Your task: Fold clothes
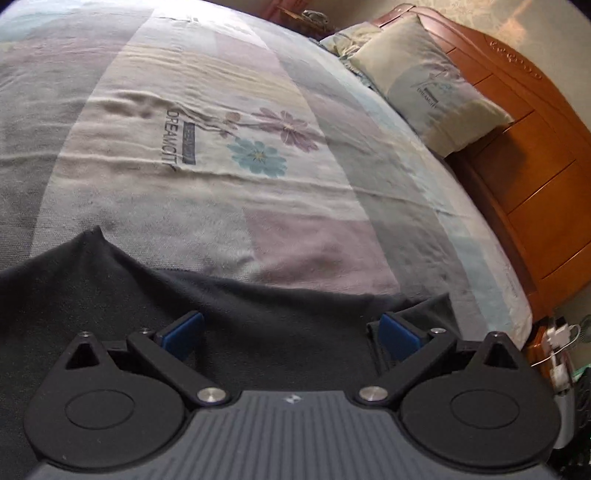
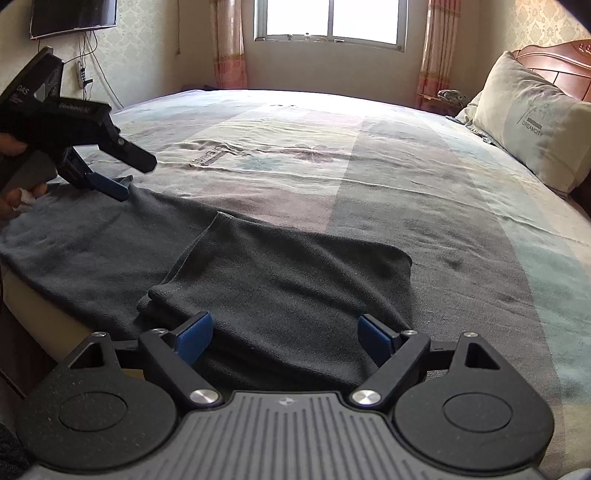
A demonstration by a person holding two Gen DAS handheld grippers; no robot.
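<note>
A dark grey garment (image 2: 295, 266) lies spread along the near edge of the bed, its right part folded over into a thicker panel. My right gripper (image 2: 286, 336) hovers open over the near hem of that panel, blue pads (image 2: 194, 336) wide apart, nothing pinched. My left gripper (image 2: 136, 177) is at the garment's far left corner, held by a hand, with its fingers apart around the cloth tip. In the left wrist view the left gripper (image 1: 291, 332) stands wide open over the garment (image 1: 110, 288), which lies slack beneath the pads (image 1: 183, 334).
The bed sheet (image 2: 369, 166) is pastel-striped with a flower print (image 1: 258, 155). A pillow (image 2: 532, 122) leans on the wooden headboard (image 1: 517, 147) at the right. A window (image 2: 328, 18) and a wall screen (image 2: 74, 14) are beyond. Cables and small items (image 1: 557, 343) sit beside the bed.
</note>
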